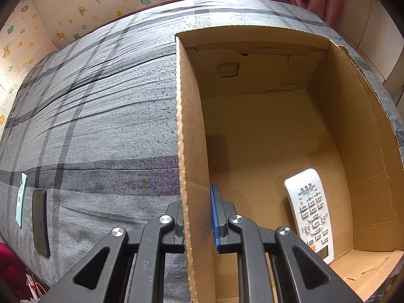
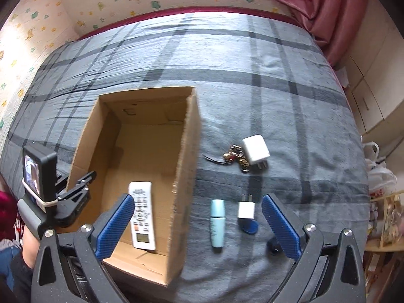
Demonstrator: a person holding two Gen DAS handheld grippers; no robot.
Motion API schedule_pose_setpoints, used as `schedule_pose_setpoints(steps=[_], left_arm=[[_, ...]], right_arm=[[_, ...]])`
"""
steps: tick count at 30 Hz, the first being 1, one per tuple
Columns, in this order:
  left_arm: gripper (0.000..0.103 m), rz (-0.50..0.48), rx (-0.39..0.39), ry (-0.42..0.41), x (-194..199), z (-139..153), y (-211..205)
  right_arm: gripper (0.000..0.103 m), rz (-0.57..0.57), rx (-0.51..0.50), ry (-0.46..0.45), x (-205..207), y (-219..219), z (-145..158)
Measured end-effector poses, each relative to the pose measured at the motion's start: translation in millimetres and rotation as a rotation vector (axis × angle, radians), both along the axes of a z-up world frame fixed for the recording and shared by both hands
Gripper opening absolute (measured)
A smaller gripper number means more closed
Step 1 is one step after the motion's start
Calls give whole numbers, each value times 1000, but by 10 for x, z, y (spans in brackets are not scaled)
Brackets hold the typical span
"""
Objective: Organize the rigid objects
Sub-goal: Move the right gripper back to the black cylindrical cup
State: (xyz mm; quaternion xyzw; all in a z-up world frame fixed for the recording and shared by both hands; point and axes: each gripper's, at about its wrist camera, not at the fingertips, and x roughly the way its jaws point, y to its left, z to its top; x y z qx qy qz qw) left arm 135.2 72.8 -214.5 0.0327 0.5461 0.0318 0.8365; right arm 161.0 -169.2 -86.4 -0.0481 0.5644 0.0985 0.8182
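An open cardboard box (image 1: pixel 192 126) stands on the grey plaid bed, and a white remote control (image 1: pixel 309 207) lies face up on its floor. My left gripper (image 1: pixel 197 209) is shut on the box's left wall, one finger outside and one inside. The right wrist view shows the same box (image 2: pixel 186 151), the remote (image 2: pixel 141 212) and the left gripper (image 2: pixel 75 192) clamped on the wall. My right gripper (image 2: pixel 198 202) hangs open and empty above the box's right wall. On the bed right of the box lie a light-blue tube (image 2: pixel 217 222), a small white charger (image 2: pixel 246 209), a blue tag (image 2: pixel 251 227), a larger white plug (image 2: pixel 255 151) and keys (image 2: pixel 234 155).
Left of the box a mint phone (image 1: pixel 20 199) and a black phone (image 1: pixel 40 224) lie on the bedsheet. A patterned wall runs behind the bed, with a pink curtain (image 2: pixel 328 7) at the back right. Plastic bags (image 2: pixel 378 171) and a shelf stand off the bed's right edge.
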Motion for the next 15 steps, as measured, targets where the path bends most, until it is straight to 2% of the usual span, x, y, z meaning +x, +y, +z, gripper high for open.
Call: schedule_pose_setpoints(steps=[15], left_arm=[[15, 0, 7, 0, -5, 3, -25]], right_arm=[[103, -140, -32, 29, -96, -758, -161]])
